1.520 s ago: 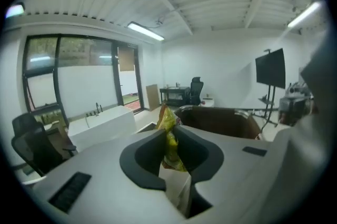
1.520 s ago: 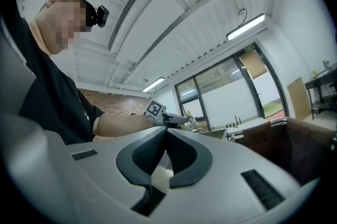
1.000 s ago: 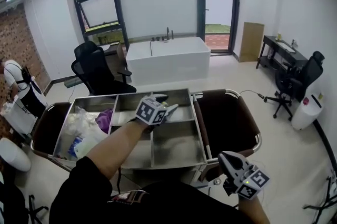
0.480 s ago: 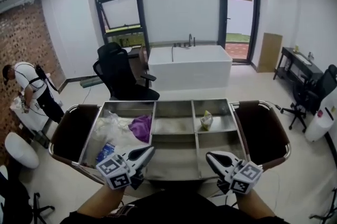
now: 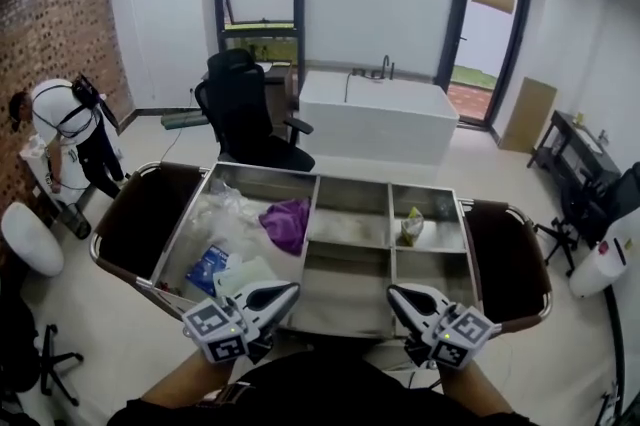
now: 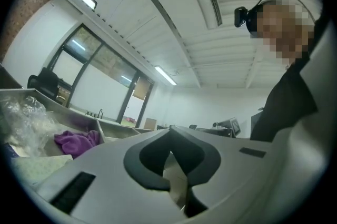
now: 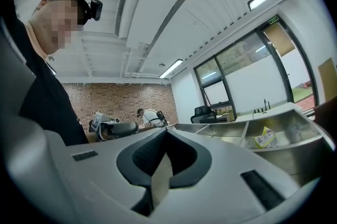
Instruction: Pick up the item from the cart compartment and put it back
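A steel cart [image 5: 318,204] with several compartments stands in front of me. A yellow-green packet [image 5: 411,227] lies in its far right compartment and also shows as a packet [image 7: 266,138] in the right gripper view. My left gripper [image 5: 288,290] hovers at the cart's near edge, left of centre, shut and empty. In the left gripper view the left gripper [image 6: 170,132] has its pads together. My right gripper [image 5: 393,293] hangs at the near edge too, right of centre, also shut with nothing in it. The right gripper [image 7: 166,132] shows the same up close.
The big left compartment holds a purple cloth [image 5: 287,222], clear plastic bags [image 5: 222,211] and a blue packet [image 5: 207,267]. Brown side flaps [image 5: 148,214] flank the cart. A black office chair [image 5: 245,109] and a white counter [image 5: 385,121] stand beyond. A person [image 5: 62,129] stands far left.
My left gripper has drawn back from over the cart's far compartments to the near edge and shut. The packet now lies uncovered in the far right compartment. The head view has shifted.
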`<state>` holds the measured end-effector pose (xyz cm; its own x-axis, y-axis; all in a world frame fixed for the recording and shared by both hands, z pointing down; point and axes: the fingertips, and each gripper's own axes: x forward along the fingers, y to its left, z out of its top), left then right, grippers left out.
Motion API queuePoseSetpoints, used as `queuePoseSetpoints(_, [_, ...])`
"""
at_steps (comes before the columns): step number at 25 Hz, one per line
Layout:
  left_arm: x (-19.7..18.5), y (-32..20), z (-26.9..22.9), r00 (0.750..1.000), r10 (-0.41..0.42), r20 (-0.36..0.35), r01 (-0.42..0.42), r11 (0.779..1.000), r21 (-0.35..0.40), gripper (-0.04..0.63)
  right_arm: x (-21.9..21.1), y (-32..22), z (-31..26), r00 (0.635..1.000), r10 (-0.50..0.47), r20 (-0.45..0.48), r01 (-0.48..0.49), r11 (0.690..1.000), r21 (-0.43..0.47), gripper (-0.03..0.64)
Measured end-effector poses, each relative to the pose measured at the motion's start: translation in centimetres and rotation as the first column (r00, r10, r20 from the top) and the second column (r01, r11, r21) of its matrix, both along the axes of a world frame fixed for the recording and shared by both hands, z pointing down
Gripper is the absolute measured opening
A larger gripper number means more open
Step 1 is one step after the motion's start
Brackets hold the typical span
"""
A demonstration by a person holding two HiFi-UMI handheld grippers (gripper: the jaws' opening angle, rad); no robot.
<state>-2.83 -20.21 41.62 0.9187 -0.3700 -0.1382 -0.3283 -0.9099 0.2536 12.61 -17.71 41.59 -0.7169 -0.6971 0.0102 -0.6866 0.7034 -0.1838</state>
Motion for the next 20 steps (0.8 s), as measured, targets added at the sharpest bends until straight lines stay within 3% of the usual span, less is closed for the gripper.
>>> queuePoseSetpoints(12, [0.7, 0.6, -0.5, 1.000, 0.008, -0.025, -0.008, 1.000, -0.005, -0.006, 0.8, 0.7, -0.3, 0.999, 0.002, -0.034, -0.001, 0.999, 0.037, -0.006])
queuePoseSetpoints(20, [0.9, 0.8, -0.1, 1.000, 0.015, 0.013, -0.016, 1.000, 0.013, -0.006, 0.5, 1.2, -0.1, 0.999, -0.016, -0.042, 0.016, 1.000, 0.011, -0.007])
